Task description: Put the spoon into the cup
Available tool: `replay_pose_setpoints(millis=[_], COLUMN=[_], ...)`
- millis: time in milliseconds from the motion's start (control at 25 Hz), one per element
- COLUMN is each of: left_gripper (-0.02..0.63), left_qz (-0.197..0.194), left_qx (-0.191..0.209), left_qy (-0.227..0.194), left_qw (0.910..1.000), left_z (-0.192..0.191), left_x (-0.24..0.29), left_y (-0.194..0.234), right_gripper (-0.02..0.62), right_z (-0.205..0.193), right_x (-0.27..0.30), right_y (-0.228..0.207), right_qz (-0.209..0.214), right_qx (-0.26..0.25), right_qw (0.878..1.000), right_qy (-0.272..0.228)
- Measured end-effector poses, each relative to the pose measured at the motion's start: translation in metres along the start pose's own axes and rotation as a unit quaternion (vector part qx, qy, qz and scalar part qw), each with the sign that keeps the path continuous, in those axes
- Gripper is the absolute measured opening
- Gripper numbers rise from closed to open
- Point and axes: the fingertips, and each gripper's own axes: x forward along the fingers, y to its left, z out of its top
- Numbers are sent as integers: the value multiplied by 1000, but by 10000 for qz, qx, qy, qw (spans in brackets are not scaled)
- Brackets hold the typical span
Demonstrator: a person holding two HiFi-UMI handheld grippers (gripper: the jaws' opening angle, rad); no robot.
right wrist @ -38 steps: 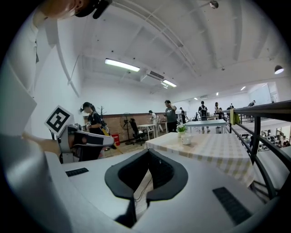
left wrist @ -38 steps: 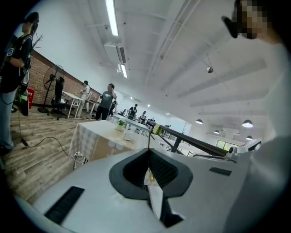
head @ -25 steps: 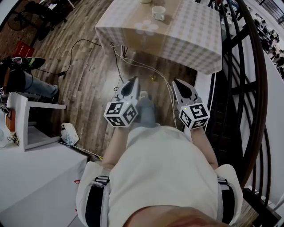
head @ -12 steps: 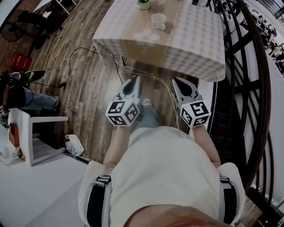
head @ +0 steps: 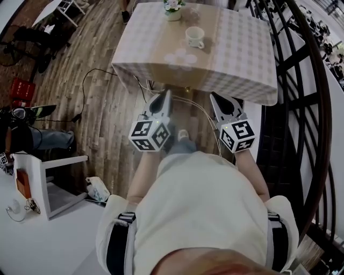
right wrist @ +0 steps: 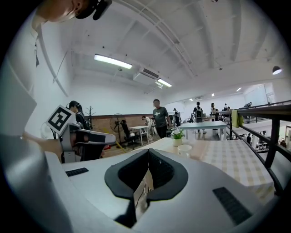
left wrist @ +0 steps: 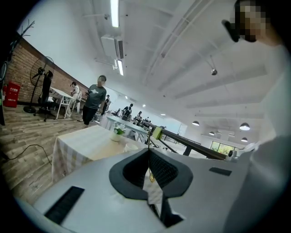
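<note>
At upper centre of the head view: cup [head: 194, 36] upright on checked counter [head: 242, 59], near flower pot [head: 173, 7]. Below, over wooden floor [head: 107, 118]: left tool [head: 167, 95] and right tool [head: 217, 98], both closed (nothing between jaws), short of counter edge.

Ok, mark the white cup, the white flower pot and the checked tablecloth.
white cup [head: 194, 36], head view, its middle
white flower pot [head: 173, 15], head view, pot body
checked tablecloth [head: 242, 59], head view, bare patch right of cup
</note>
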Motion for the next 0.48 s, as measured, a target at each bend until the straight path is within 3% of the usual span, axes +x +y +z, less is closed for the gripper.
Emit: replay_pose_setpoints(millis=[480], left_gripper=[5], left_qz=[-224], left_qx=[67], left_qy=[194], left_qw=[9995], left_z=[26], left_x=[61], left_y=[49], right_gripper=[2], right_z=[11], right_x=[67], right_y=[-25], right_qz=[-328], right_qx=[90], right_qw=[9994], right_qy=[2])
